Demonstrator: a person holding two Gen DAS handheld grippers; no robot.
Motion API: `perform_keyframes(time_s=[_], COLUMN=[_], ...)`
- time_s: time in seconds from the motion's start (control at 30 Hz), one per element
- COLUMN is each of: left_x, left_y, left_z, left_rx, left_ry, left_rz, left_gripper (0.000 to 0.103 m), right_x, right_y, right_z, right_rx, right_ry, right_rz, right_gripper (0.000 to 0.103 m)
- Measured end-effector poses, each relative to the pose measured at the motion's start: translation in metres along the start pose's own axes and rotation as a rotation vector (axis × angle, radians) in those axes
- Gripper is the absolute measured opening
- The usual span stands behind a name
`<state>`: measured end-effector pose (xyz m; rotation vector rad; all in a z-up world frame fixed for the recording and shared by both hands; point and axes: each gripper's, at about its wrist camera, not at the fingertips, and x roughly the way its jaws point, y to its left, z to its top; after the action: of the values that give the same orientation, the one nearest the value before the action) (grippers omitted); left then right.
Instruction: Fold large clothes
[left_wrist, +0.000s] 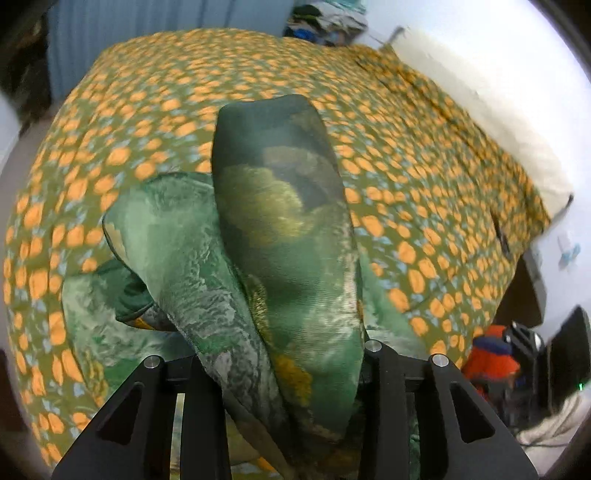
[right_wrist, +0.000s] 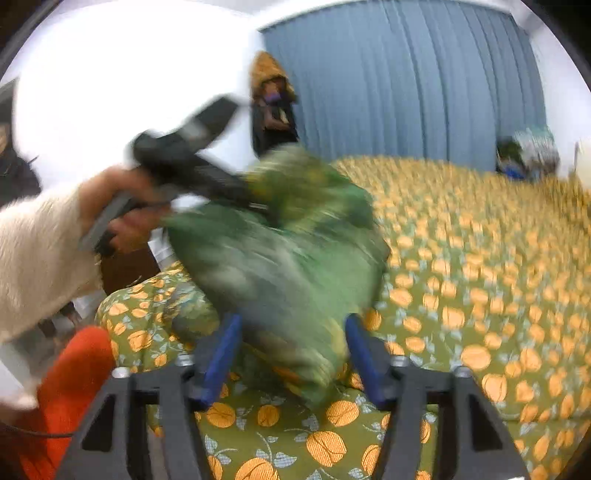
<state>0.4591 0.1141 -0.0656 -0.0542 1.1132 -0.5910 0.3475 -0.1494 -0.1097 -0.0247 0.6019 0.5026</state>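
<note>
Left wrist view is filled by the green garment (left_wrist: 280, 229), a soft printed cloth in mottled greens with yellow-olive and pale grey patches and a slight sheen. A thick fold of it rises out from between the fingers of the left gripper (left_wrist: 280, 373) and stands up over the bed, while looser folds spill to the left and lie on the bedspread (left_wrist: 424, 177). The jaws are drawn in on the bunched fabric, which packs the gap between them; the fingertips themselves are buried in cloth.

From the right wrist view the same garment (right_wrist: 280, 251) hangs as a blurred green mass lifted above the near corner of the bed. Its lower end runs down between the blue pads (right_wrist: 221, 354) of the right gripper (right_wrist: 291, 362), whose jaws stand partly closed with the cloth caught between them. The upper end is bunched at the front of the left gripper (right_wrist: 255, 192), held up by a hand (right_wrist: 125, 210) in a cream sleeve (right_wrist: 40, 258).

Beneath lies the olive bedspread (right_wrist: 480, 295) printed with orange fruit. A blue curtain (right_wrist: 406, 81) hangs behind the bed, and something orange (right_wrist: 70, 376) sits at the lower left.
</note>
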Motion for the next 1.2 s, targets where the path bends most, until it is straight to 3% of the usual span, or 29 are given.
perform_keyframes(time_s=[0.2, 0.43, 0.6, 0.73, 0.83, 1.0, 1.1, 1.17, 1.2], left_x=[0.007, 0.019, 0.039, 0.035, 0.025, 0.006, 0.008, 0.012, 0.015], left_y=[0.069, 0.142, 0.158, 0.161, 0.16, 0.159, 0.165, 0.172, 0.175], left_z=[-0.028, -0.071, -0.09, -0.089, -0.088, -0.094, -0.099, -0.101, -0.102], left_rx=[-0.139, -0.305, -0.37, -0.382, -0.404, -0.402, -0.412, -0.419, -0.424], left_ry=[-0.038, -0.034, -0.072, -0.082, -0.086, -0.097, -0.091, -0.091, -0.088], left_rz=[-0.038, -0.054, -0.084, -0.109, -0.138, -0.202, -0.214, -0.208, -0.198], left_gripper=[0.035, 0.038, 0.042, 0.045, 0.046, 0.05, 0.054, 0.058, 0.058], right_x=[0.082, 0.166, 0.203, 0.2, 0.187, 0.193, 0.237, 0.28, 0.314], right_y=[0.029, 0.068, 0.069, 0.069, 0.07, 0.069, 0.08, 0.087, 0.091], right_z=[0.026, 0.002, -0.023, -0.018, 0.005, 0.075, 0.114, 0.119, 0.113], right_rx=[-0.049, -0.026, 0.015, -0.016, -0.021, 0.02, 0.027, 0.067, 0.08], right_ry=[0.115, 0.278, 0.339, 0.358, 0.388, 0.315, 0.287, 0.333, 0.398], right_rz=[0.067, 0.132, 0.119, 0.123, 0.139, 0.185, 0.187, 0.198, 0.184], right_gripper=[0.033, 0.032, 0.031, 0.03, 0.031, 0.032, 0.032, 0.032, 0.032])
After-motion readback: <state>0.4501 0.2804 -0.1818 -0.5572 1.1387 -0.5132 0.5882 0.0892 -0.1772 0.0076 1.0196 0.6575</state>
